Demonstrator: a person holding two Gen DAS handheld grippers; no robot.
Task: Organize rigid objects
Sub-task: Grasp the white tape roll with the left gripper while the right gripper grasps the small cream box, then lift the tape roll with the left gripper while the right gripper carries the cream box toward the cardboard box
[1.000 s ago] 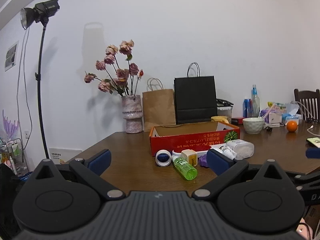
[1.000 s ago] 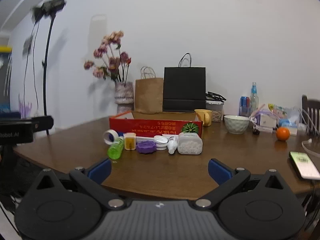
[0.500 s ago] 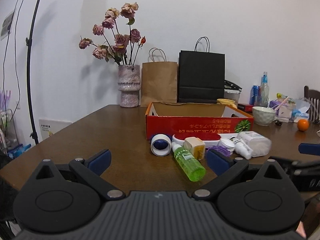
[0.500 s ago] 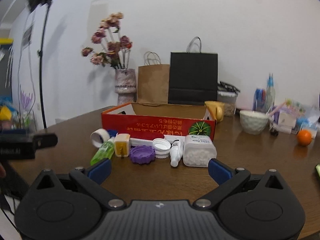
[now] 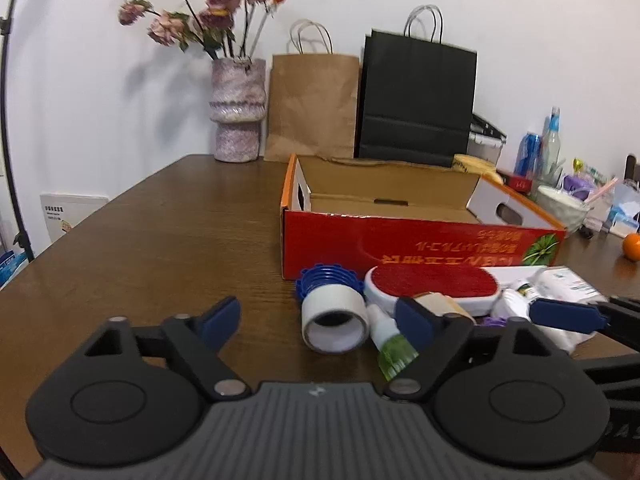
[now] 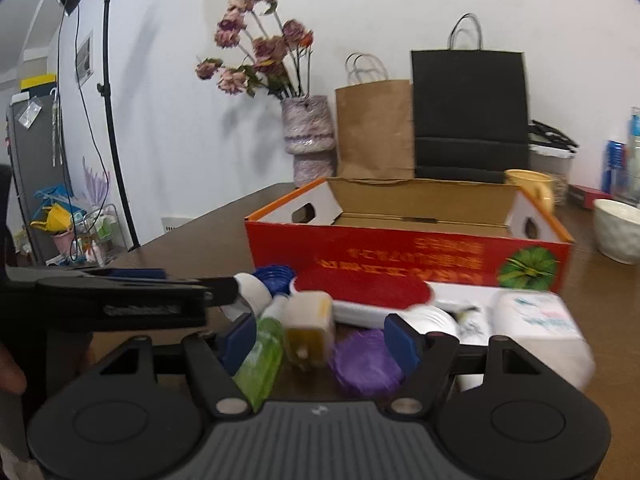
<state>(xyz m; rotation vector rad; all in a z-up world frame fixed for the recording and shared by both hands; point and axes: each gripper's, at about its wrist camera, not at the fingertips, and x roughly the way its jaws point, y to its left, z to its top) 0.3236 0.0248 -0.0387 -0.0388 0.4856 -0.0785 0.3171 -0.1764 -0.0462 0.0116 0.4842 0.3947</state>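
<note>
Clutter of small rigid things lies on the wooden table [image 5: 160, 232] just before the open red box [image 5: 420, 244]: a tape roll [image 5: 335, 318], green bottle [image 6: 260, 360], purple lid [image 6: 366, 360]. Both the left gripper [image 5: 318, 316] and right gripper [image 6: 320, 338] have just been narrowing, part open, gripping nothing.

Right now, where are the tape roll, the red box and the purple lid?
tape roll [image 5: 335, 322]: left wrist view, on its white outer band above the open core.
red box [image 6: 400, 254]: right wrist view, on its red front wall.
purple lid [image 6: 362, 362]: right wrist view, on its ribbed top.
</note>
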